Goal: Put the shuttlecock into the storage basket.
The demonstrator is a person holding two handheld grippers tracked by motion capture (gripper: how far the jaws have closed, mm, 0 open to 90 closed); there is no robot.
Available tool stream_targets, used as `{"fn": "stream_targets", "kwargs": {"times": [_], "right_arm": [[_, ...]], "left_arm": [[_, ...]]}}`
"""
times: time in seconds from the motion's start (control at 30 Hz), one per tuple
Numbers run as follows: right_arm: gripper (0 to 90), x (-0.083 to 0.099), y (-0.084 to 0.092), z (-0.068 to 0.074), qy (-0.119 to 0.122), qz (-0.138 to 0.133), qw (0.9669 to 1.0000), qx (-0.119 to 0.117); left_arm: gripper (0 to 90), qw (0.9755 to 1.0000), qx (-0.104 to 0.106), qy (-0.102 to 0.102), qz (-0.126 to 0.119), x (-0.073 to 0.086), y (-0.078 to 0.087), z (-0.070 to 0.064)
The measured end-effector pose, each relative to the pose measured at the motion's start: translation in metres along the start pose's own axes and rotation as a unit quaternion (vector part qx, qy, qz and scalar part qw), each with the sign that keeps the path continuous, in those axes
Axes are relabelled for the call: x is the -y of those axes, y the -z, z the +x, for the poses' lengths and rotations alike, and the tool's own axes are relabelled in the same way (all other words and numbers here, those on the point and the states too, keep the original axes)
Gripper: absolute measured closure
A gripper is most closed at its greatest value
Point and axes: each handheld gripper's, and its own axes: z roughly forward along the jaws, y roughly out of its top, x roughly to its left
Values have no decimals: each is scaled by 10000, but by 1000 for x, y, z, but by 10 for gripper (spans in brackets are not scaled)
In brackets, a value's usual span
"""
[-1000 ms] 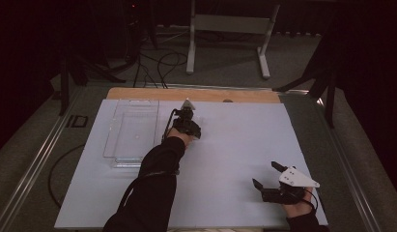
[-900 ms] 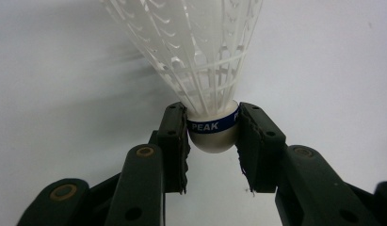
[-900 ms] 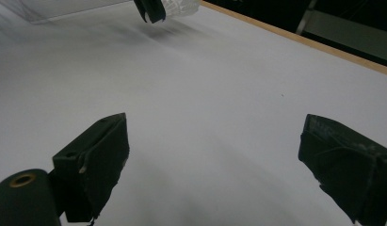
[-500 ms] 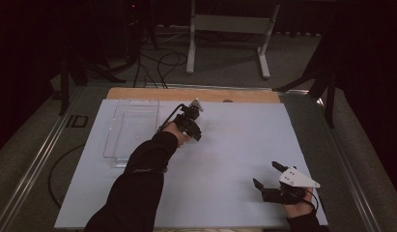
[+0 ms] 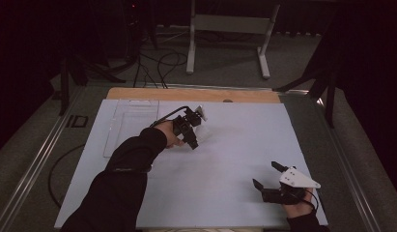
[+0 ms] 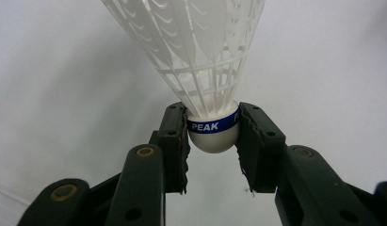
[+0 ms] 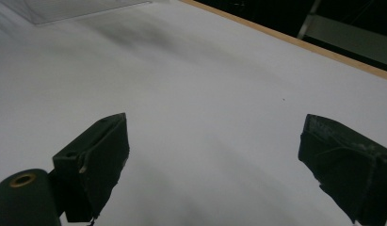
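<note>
The table (image 5: pixel 225 203) occupied the centre of the high view. A flat tray (image 5: pixel 131 123) lay on its upper-left part. Just right of the tray, the left gripper (image 5: pixel 198 118) held a shuttlecock (image 5: pixel 201 113) above the surface. The right gripper (image 5: pixel 267 176) sat at the lower right, well apart from both.

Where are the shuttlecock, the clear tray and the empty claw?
shuttlecock (image 6: pixel 213 134): left gripper view, on its white rounded cork.
clear tray (image 5: pixel 131 113): high view, on its transparent floor.
right claw (image 5: pixel 267 176): high view, midway between its open fingertips.
</note>
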Motion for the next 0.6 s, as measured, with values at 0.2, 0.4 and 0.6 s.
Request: {"fn": "stream_targets", "kwargs": {"times": [0.2,0.4,0.6], "right_arm": [[93,-1,1,1,-13,-29,10000,6],[93,-1,0,1,-21,-19,10000,-36],[93,0,0,1,-37,-28,10000,-29]], "left_arm": [[653,9991,48,-410,104,10,13,-5],[653,9982,9,-563,197,20,21,-11],[653,9983,75,-579,77,30,40,-11]]}}
